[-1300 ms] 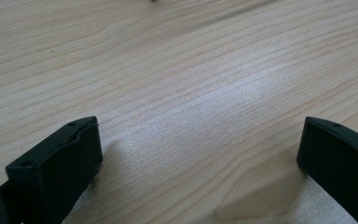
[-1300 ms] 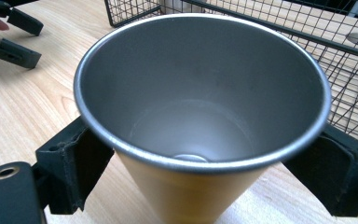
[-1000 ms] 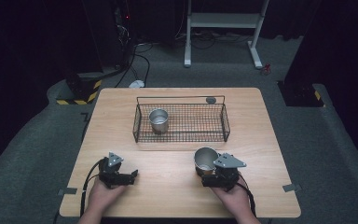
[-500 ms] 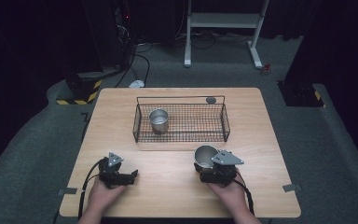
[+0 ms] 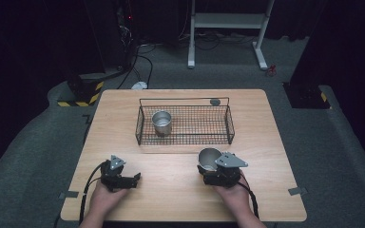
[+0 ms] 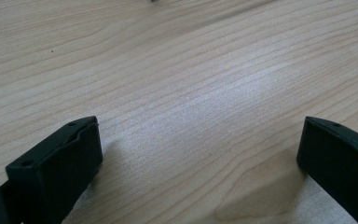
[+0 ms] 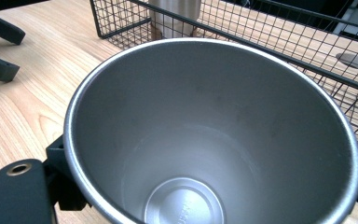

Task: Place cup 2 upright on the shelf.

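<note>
Just before the wire basket (image 5: 184,124), the right gripper (image 5: 212,167) clamps a steel cup (image 5: 208,157).

A plain steel cup (image 5: 208,158), empty and shiny with a rolled rim and a stamped round bottom, sits clamped in the right tool (image 5: 215,167), tipped so its open mouth faces up and away from the person, just in front of the wire basket (image 5: 184,141) on the table (image 5: 123,114).

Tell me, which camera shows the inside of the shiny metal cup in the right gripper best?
The right gripper view: the shiny metal cup faces the lens, open down to its round base. The high view shows that cup small, beside the right gripper. The left gripper view shows bare wooden table.
</note>
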Motion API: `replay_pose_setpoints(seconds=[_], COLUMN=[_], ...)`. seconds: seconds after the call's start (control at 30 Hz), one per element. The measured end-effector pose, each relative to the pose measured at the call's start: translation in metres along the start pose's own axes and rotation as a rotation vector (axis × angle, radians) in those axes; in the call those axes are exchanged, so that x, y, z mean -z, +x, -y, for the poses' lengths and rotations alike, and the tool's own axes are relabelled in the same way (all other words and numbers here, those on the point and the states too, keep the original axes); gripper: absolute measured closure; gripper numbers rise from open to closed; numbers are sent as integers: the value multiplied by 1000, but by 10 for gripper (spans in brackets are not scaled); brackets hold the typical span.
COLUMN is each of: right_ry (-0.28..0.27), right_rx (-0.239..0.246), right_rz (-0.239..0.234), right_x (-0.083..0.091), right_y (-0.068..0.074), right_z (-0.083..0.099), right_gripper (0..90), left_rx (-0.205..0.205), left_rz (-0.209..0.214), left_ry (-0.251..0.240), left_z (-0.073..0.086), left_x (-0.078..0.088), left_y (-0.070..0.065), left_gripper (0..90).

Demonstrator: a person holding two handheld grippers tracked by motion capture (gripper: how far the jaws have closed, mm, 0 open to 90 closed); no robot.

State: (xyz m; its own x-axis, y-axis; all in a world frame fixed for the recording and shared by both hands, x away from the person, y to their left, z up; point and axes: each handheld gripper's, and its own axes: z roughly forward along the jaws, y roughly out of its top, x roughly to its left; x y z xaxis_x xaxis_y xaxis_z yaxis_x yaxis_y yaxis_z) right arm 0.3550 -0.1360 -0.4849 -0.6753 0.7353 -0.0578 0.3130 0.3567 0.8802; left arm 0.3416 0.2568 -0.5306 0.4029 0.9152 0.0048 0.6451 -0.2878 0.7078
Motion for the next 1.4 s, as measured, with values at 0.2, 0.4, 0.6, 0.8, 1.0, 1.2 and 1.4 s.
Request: replay_pose_setpoints(seconds=[0.2,0.4,0.6,0.8,1.0,1.2,1.4], right_ry=[-8,-15,-22,-28,-33,-41,-51], right_rx=[1,-11,-32,-44,-56,-62,-70], right_rz=[13,27,40,58,80,99,115], right_x=[4,11,15,20,28,33,35], right_y=[-1,-4,-8,-11,-16,-21,-22], right_z=[-1,-2,-4,-6,-10,-15,-20], right_gripper=[132,132,133,133,133,133,134], left_rx=[-1,-1,0,1,1,-3,-3], left_rz=[0,3,2,0,0,0,1], left_ry=[0,-1,-1,-1,-1,2,2], left_z=[0,0,1,1,1,1,0], left_x=[0,0,0,1,1,1,1], left_y=[0,0,0,0,0,0,0], left_gripper=[2,2,2,2,2,2,2])
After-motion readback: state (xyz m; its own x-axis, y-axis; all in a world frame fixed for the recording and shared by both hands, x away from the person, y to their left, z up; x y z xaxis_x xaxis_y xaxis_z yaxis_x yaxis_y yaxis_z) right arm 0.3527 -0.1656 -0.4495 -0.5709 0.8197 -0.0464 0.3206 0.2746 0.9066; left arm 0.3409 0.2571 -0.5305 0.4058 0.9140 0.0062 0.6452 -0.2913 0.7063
